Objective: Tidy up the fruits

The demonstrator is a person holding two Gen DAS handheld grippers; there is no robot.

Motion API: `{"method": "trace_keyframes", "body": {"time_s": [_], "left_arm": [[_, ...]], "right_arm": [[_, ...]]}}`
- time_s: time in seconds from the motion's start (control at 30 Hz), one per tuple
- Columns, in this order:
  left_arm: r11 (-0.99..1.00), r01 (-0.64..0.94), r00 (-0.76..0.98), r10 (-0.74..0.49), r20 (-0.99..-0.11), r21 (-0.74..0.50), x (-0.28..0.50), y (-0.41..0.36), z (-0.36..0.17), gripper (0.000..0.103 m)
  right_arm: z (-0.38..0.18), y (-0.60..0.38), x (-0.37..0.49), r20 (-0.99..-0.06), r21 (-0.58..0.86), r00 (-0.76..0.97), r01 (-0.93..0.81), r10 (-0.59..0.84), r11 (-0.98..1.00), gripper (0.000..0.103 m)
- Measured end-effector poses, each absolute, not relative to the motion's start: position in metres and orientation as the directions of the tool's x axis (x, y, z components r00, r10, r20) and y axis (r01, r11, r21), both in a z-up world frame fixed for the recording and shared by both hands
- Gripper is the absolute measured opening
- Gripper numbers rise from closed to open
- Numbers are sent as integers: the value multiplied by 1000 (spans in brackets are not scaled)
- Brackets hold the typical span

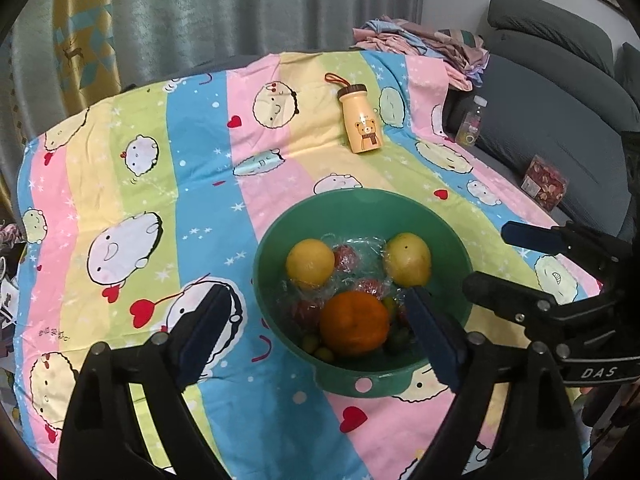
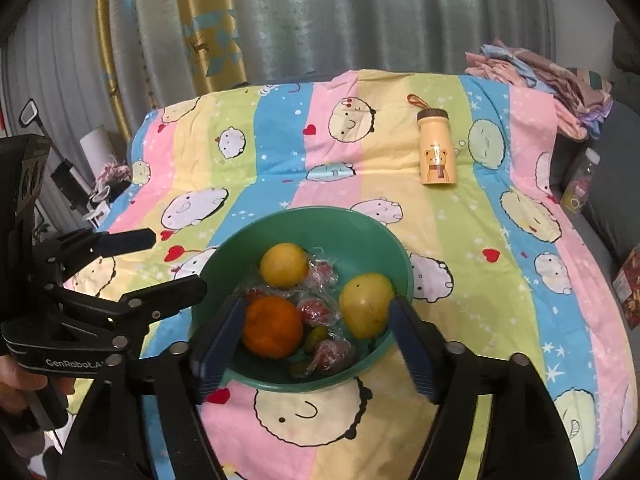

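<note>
A green bowl (image 1: 280,240) (image 2: 352,224) stands on the striped cartoon tablecloth. It holds an orange (image 1: 354,322) (image 2: 273,332), two yellow citrus fruits (image 1: 310,263) (image 1: 407,259) (image 2: 284,265) (image 2: 366,305), several plastic-wrapped red fruits (image 1: 345,258) (image 2: 314,310) and small green fruits (image 1: 323,354). My left gripper (image 1: 316,292) is open and empty above the bowl's near side. My right gripper (image 2: 316,304) is open and empty over the bowl, its fingers either side of the fruit. Each gripper shows in the other's view: the right (image 1: 496,258) and the left (image 2: 176,258).
A yellow bear-print bottle (image 1: 360,120) (image 2: 436,148) lies on the cloth beyond the bowl. A clear bottle (image 1: 472,122) (image 2: 580,186), a red box (image 1: 544,186) and folded clothes (image 1: 424,46) sit on the grey sofa at right. Curtains hang behind.
</note>
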State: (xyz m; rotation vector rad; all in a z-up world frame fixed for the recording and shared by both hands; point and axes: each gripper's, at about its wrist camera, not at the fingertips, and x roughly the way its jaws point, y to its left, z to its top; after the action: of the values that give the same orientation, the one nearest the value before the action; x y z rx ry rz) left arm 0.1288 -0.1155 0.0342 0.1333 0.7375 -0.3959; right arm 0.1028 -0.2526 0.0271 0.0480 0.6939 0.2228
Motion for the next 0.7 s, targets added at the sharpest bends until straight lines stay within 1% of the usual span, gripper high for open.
{"method": "trace_keyframes", "body": {"time_s": [0.07,0.13,0.2,0.43,0.47,0.5,0.53,0.7], "left_arm": [[920,392,675,-300,-674,-16,126,-114,38,91],[923,385,683,-294,-669,-12,123,-112,42,96],[925,379,690,-291,-663,-12,120,-110,46,99],[930,367,705,-285,-650,-10,112,-107,60,102],[931,365,709,-283,-646,-7,110,-107,63,102],[932,364,712,-282,-643,-6,109,-106,65,102],[932,362,714,-282,-640,-7,108,-106,67,102],[939,344,720,-262,-643,4,101,-108,80,103]], "right_arm": [[31,-252,100,-630,113,746,-190,218,975,81],[35,-251,95,-628,98,749,-194,212,976,82],[39,-249,92,-630,83,750,-195,203,977,83],[54,-246,83,-631,57,750,-210,198,976,83],[56,-245,82,-632,51,750,-214,197,975,86],[57,-245,81,-630,46,751,-216,196,975,93],[60,-244,79,-627,39,754,-218,194,975,95],[71,-247,73,-625,52,752,-229,210,972,98]]}}
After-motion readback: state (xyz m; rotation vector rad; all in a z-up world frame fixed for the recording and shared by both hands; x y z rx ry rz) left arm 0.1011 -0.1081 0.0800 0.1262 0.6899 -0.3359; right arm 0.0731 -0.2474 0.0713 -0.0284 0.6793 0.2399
